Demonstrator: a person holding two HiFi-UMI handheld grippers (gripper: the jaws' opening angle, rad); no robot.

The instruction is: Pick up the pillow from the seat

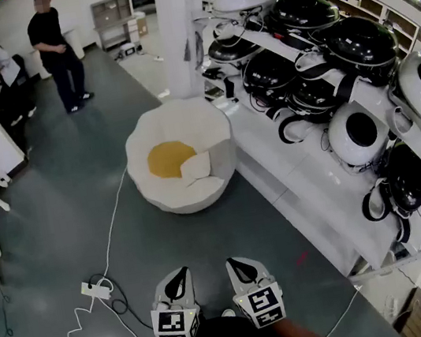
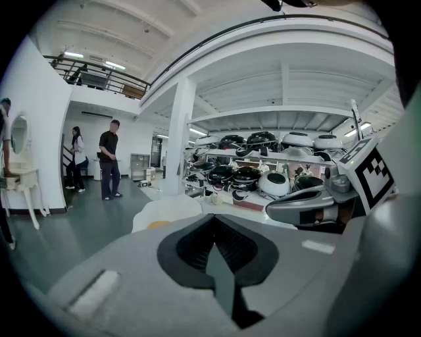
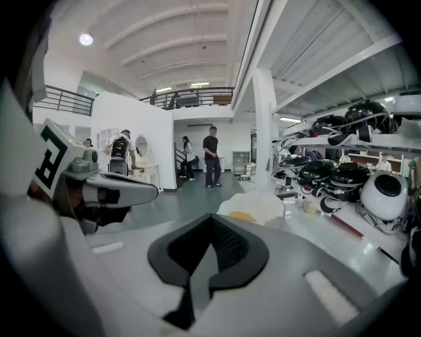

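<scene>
The left claw [image 1: 177,283] and the right claw [image 1: 242,272] are both pressed together with nothing between them. They hang side by side over the grey floor [image 1: 58,213], well apart from the round white seat [image 1: 160,202]. Inside the seat, the white pillow [image 1: 196,166] leans by the right wall, touching a yellow cushion [image 1: 167,159].

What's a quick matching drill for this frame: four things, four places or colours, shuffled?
Things: 1 pillow; 2 round cushion; 3 power strip; 4 left tool.
Descriptions: A lying on the floor; B yellow, middle of the seat; C shut, low in the head view; D white, near edge of the seat.
Pairs: 1-D; 2-B; 3-A; 4-C.
</scene>
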